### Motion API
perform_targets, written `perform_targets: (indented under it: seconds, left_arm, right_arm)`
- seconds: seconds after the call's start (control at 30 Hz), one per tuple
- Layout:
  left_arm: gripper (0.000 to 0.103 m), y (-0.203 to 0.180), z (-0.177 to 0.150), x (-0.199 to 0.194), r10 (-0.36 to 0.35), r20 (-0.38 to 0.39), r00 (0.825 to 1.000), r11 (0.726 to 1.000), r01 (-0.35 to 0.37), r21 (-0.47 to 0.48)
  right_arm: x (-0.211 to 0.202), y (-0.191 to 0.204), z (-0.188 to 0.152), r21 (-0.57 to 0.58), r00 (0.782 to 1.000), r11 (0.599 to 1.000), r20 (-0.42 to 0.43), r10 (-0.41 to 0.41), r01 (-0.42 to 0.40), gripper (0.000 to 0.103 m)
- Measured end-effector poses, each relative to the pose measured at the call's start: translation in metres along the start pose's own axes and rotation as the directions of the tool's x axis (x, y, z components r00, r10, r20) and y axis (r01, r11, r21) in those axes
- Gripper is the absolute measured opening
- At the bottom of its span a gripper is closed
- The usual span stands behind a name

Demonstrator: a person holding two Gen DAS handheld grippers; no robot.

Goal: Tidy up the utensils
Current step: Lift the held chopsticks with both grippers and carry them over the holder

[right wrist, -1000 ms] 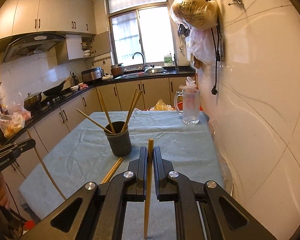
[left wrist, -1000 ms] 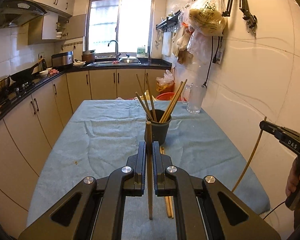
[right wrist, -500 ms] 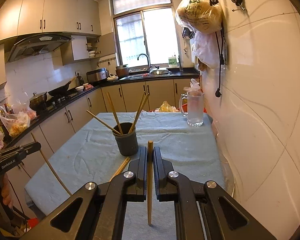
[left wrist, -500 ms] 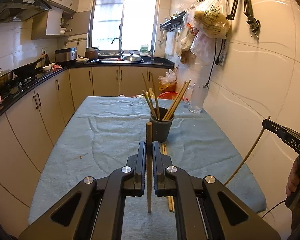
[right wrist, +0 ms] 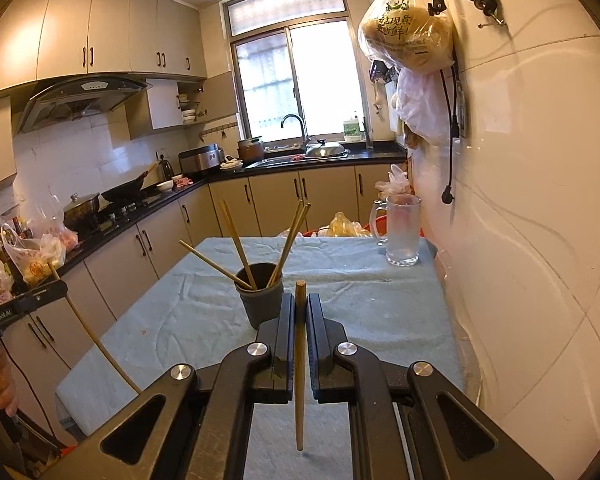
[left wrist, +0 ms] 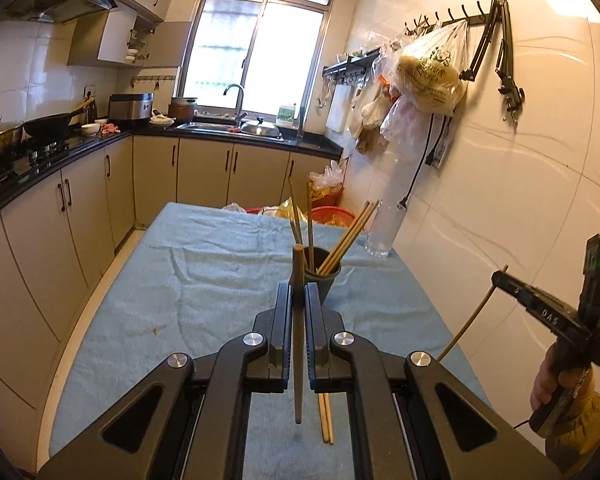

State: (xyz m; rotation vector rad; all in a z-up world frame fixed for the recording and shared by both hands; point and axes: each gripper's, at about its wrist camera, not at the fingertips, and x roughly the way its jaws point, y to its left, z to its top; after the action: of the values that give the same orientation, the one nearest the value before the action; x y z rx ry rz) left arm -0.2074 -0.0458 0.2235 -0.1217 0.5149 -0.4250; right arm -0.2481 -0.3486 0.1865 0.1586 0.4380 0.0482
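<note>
In the left wrist view my left gripper (left wrist: 298,294) is shut on a wooden chopstick (left wrist: 298,360) that stands upright between its jaws, above the near end of the table. Just beyond its fingertips is a dark cup (left wrist: 325,280) with several chopsticks standing in it. Two loose chopsticks (left wrist: 326,416) lie on the cloth under the gripper. My right gripper (right wrist: 300,300) is shut on another chopstick (right wrist: 299,380), with the same cup (right wrist: 260,300) ahead and to its left. Each gripper also shows at the edge of the other's view: the right gripper (left wrist: 502,280) and the left gripper (right wrist: 58,290).
The table carries a blue-grey cloth (left wrist: 204,288) and stands against the tiled wall on the right. A glass mug (right wrist: 402,232) stands at the far right corner. Plastic bags (left wrist: 428,76) hang on wall hooks above. Kitchen cabinets and a counter (left wrist: 60,152) run along the left.
My left gripper has risen with its chopstick and rolled a little, so the cup and table sit lower in its view. The right gripper has stayed almost still.
</note>
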Motion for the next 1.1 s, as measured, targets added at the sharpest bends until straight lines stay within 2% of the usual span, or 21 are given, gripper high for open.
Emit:
perform_targets:
  seconds: [0.3,0.6,0.77,1.0,1.1]
  left_arm:
    - [0.005,-0.017,0.040,0.014,-0.019,0.041,0.999,0.998,0.017,0.056]
    - [0.005,-0.052,0.085,0.044,-0.067,0.117,0.991,0.991,0.052,0.122]
    - [0.005,-0.073,0.105,0.075,-0.046,0.134,0.990,0.983,0.021,0.183]
    - [0.005,-0.060,0.132,0.115,-0.045,0.122,0.992,0.997,0.037,0.067]
    - [0.005,-0.054,0.137,0.132,-0.022,0.134,0.991,0.999,0.017,0.035]
  right_arm:
    - [0.019,-0.003,0.022,0.034,0.999,0.999,0.025,0.038,-0.038,0.006]
    - [0.038,-0.004,0.055,0.076,0.992,0.994,0.105,0.067,-0.076,0.006]
    - [0.050,-0.004,0.077,0.108,0.983,0.989,0.161,0.086,-0.104,0.006]
    - [0.077,-0.001,0.105,0.140,0.966,0.983,0.245,0.080,-0.117,0.006]
    - [0.094,0.000,0.112,0.161,0.962,0.980,0.262,0.074,-0.119,0.006]
